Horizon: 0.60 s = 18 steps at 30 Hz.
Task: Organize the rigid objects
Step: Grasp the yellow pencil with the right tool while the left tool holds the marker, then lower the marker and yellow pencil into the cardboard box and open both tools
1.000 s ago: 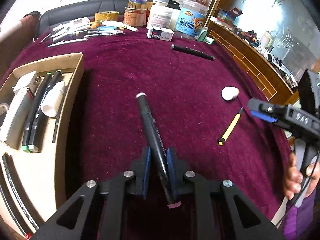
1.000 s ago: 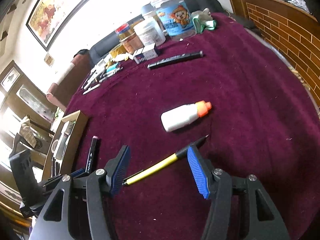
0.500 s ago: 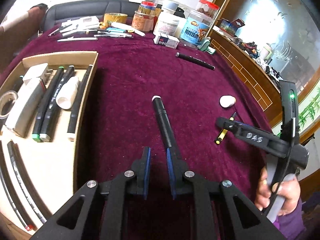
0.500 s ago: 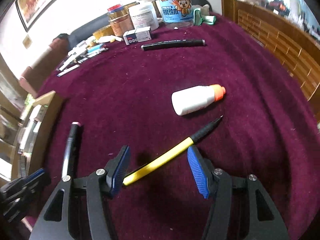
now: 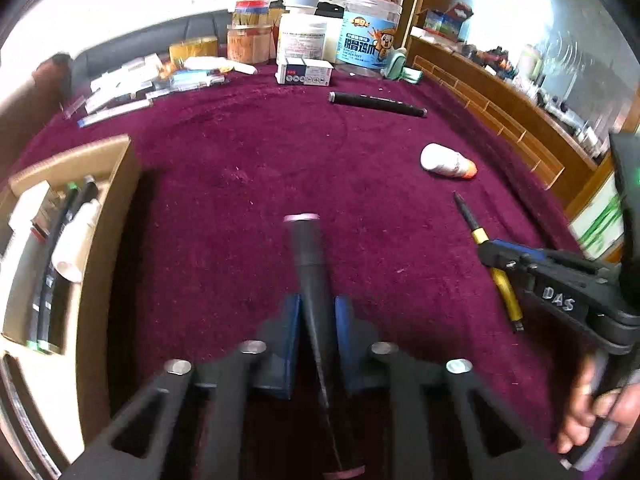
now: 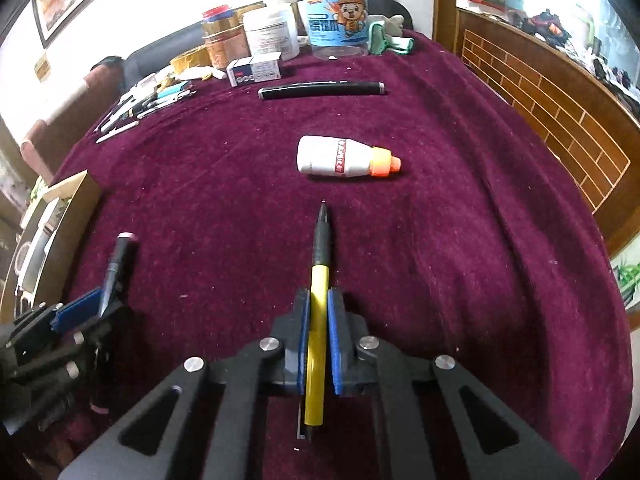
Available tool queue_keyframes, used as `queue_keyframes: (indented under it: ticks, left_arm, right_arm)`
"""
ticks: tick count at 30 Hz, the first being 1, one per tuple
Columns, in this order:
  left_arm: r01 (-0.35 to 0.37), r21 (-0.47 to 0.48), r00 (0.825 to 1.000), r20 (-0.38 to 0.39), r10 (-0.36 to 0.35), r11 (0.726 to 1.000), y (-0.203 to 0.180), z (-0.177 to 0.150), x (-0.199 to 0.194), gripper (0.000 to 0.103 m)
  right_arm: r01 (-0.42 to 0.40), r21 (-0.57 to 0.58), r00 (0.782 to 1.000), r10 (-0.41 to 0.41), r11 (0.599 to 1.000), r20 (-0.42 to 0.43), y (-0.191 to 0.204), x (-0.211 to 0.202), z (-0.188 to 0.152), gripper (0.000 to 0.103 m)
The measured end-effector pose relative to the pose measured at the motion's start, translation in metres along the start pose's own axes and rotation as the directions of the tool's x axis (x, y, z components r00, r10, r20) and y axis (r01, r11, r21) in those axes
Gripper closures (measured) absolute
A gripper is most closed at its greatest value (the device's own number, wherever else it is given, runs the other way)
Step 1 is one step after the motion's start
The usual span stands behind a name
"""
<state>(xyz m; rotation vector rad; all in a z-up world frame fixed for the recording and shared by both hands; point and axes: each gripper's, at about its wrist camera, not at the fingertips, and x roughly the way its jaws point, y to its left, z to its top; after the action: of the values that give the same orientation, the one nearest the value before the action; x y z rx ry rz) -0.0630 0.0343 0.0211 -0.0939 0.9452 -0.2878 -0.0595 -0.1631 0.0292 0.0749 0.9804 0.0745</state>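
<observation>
Right gripper: jaws, wide apart a second ago with the yellow pen lying slantwise between them, are now clamped on its yellow barrel. The pen runs straight out along the jaws, black tip forward, toward the white glue bottle lying on its side just beyond on the maroon table.

Left gripper: jaws narrow, pinching a black marker as before; pink-ringed end points away from the camera, and the view has swung so more of the far table shows.

Wooden tray sits at the left table edge with markers and a small white bottle inside, shifted toward the frame's left since earlier. Another black marker lies farther back, well apart, before the jars.
</observation>
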Motion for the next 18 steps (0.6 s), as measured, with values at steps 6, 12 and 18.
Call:
queue_keyframes:
  ticks: [6, 12, 18]
  left_arm:
    - [0.059, -0.051, 0.998, 0.039, -0.057, 0.997, 0.015, -0.007, -0.022, 0.089]
    - [0.141, -0.072, 0.984, 0.120, -0.131, 0.987, 0.020, -0.013, -0.061, 0.089]
    - [0.207, -0.160, 0.967, 0.186, -0.176, 0.965, 0.054, -0.023, -0.102, 0.089]
  right_arm:
    - [-0.019, 0.005, 1.000, 0.019, 1.000, 0.015, 0.000, 0.002, 0.000, 0.095]
    - [-0.247, 0.067, 0.969, 0.245, 0.967, 0.033, -0.006, -0.010, -0.005, 0.095]
    - [-0.402, 0.009, 0.915, 0.402, 0.915, 0.023, 0.035, -0.032, 0.003, 0.095]
